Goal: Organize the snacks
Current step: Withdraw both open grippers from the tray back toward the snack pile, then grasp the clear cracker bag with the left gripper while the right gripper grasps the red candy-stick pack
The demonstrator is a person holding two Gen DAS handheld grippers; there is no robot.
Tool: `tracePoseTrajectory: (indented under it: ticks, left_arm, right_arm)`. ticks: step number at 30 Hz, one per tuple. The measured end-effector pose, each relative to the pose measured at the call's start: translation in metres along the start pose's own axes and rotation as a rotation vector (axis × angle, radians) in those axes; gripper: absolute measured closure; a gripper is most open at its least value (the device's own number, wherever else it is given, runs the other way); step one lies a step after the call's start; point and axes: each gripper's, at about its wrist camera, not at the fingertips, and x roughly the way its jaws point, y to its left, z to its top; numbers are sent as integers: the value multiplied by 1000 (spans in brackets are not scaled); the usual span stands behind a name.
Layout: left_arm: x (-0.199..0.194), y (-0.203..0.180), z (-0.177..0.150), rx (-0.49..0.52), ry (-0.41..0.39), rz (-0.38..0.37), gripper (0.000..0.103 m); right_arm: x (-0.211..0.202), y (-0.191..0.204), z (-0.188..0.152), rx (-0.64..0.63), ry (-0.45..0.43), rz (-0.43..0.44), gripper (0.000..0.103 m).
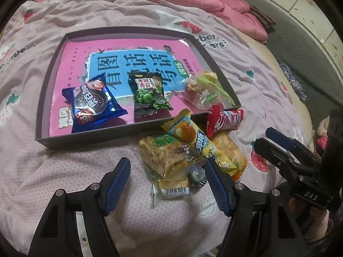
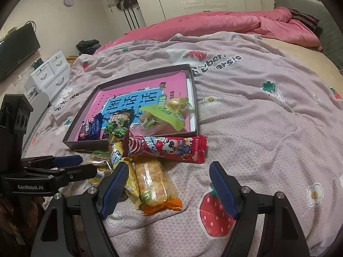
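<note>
On a strawberry-print bedspread [image 2: 268,128], a shallow dark tray [image 1: 42,115] lined with a pink-and-blue children's book [image 1: 133,64] serves as the sorting station for a pile of snacks. Three packets already lie side by side along the tray's near edge, apparently set out in a row: a blue cookie pack [image 1: 92,105], a black green-pea packet [image 1: 150,98] and a clear bag with green trim [image 1: 203,92]. The rest sit heaped just outside the tray's near wall, presumably awaiting their turn: a yellow cake wrapper [image 1: 193,135] lying across a clear pack of pastry [image 1: 165,154], a red tube-shaped packet with a cartoon cow [image 2: 169,147], an orange-ended biscuit pack [image 2: 152,184] and a small gold-foil sweet [image 1: 173,187]. The left gripper [image 1: 167,182] hovers over the heap, jaws spread wide and holding nothing; the right gripper [image 2: 169,186] is likewise wide open and empty, beside the biscuit pack. The bedspread lettering is partly legible, ending "ears"; the gripper bodies read "DAS" and "GenRobot.AI". The book's large Chinese title is upside down and unclear.
</note>
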Motion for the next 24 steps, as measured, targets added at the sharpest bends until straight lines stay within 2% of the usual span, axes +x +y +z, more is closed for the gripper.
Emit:
tracePoseTrajectory:
  ticks: [11,17,24]
  left_arm:
    - [15,5,9,-18,15,-5,30]
    - [25,9,12,-33,34,-25,30]
    - [32,13,16,-49,35,-44,30]
  right_arm:
    - [18,13,5,-110,27,-55,26]
    - [29,24,7,-226,27,-131,26]
    - [42,42,5,-349,26,-165,26]
